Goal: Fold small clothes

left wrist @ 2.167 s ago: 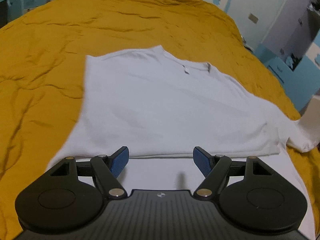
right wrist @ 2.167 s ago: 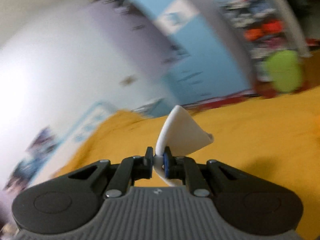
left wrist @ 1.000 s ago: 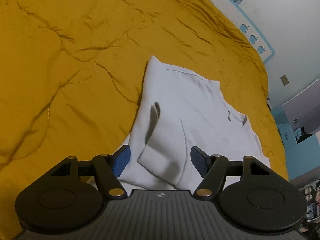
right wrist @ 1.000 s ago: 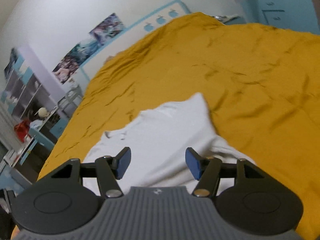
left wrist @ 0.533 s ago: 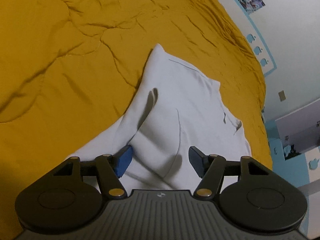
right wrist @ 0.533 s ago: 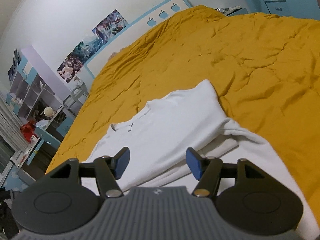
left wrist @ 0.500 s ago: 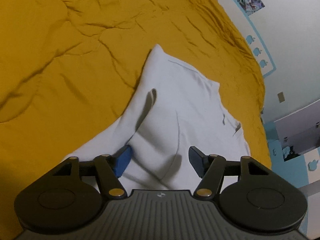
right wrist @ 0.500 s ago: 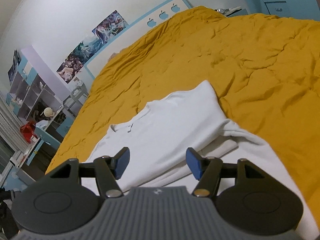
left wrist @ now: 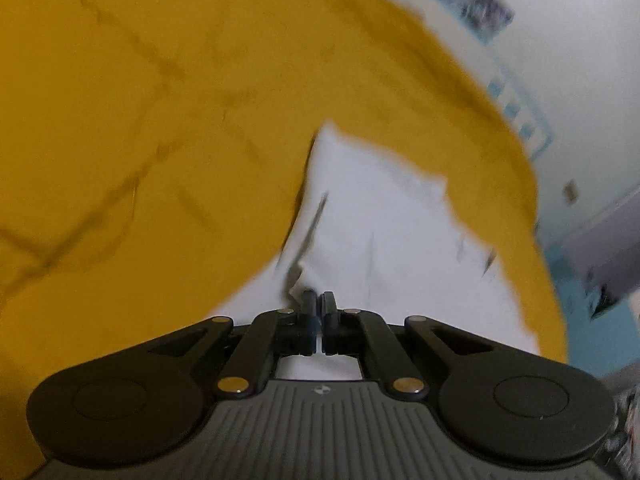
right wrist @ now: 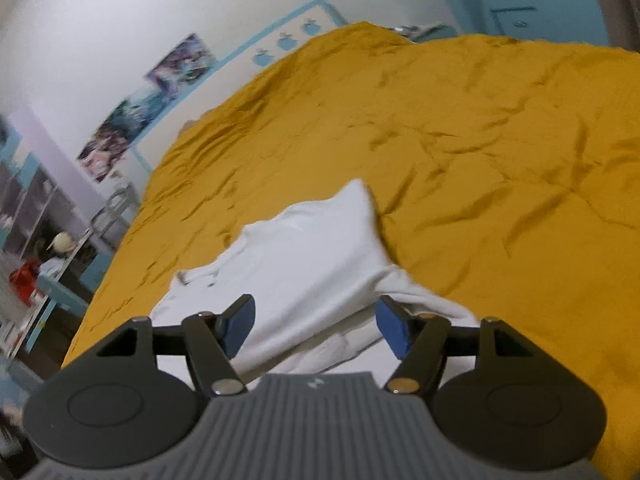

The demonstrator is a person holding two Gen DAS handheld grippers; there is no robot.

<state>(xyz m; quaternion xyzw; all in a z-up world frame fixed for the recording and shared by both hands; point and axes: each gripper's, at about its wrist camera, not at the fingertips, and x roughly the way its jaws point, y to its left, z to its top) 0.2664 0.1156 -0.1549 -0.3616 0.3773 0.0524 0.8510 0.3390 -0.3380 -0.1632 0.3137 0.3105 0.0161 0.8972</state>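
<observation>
A white t-shirt lies partly folded on a mustard yellow bedspread. In the left wrist view my left gripper is shut on a fold of the shirt's near edge; the view is blurred by motion. In the right wrist view the same shirt lies just ahead, its collar toward the left. My right gripper is open and empty, its blue pads spread just above the shirt's near folded edge.
The bedspread spreads wide to the right and far side. Shelves with small items stand past the bed's left edge. A white wall with posters and blue drawers lie beyond.
My left gripper has closed on the shirt's near edge and is moving, blurring the view. My right gripper stays open and has hardly moved.
</observation>
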